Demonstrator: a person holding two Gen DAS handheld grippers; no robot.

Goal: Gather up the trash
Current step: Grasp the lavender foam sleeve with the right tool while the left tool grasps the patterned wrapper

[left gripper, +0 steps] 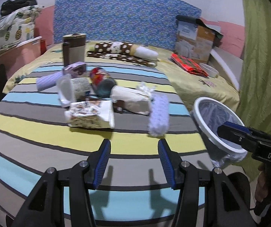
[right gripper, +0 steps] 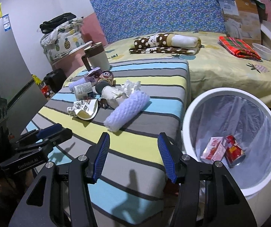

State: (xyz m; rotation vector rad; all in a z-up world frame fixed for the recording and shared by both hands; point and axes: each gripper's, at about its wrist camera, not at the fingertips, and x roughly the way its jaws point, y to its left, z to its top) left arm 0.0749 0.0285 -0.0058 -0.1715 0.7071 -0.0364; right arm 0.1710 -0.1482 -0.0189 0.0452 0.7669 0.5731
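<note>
Left wrist view: my left gripper [left gripper: 133, 151] tilts down over the striped mattress [left gripper: 40, 132], jaws spread, empty; right gripper [right gripper: 133, 145] likewise, beside the bin [right gripper: 188, 113]

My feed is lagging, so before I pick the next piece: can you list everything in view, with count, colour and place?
Foam net sleeves: two, lilac, on the striped cover.
Cartons and wrappers: several, mostly white, heaped mid-cover.
Cartoon can: one, dark, lying in the heap.
Crumpled tissue: one, white, behind the heap.
Lidded mug: one, brown and cream, upright at the heap's far end.
Bin: one, white, clear liner, beside the bed.
Pink carton: one, inside the bin.
Red can: one, inside the bin.
Spotted blanket: one, brown, on the yellow sheet.
Plaid cloth: one, red.
Bowl: one, white.
Left gripper: blue fingers, open, empty.
Right gripper: blue fingers, open, empty.
</note>
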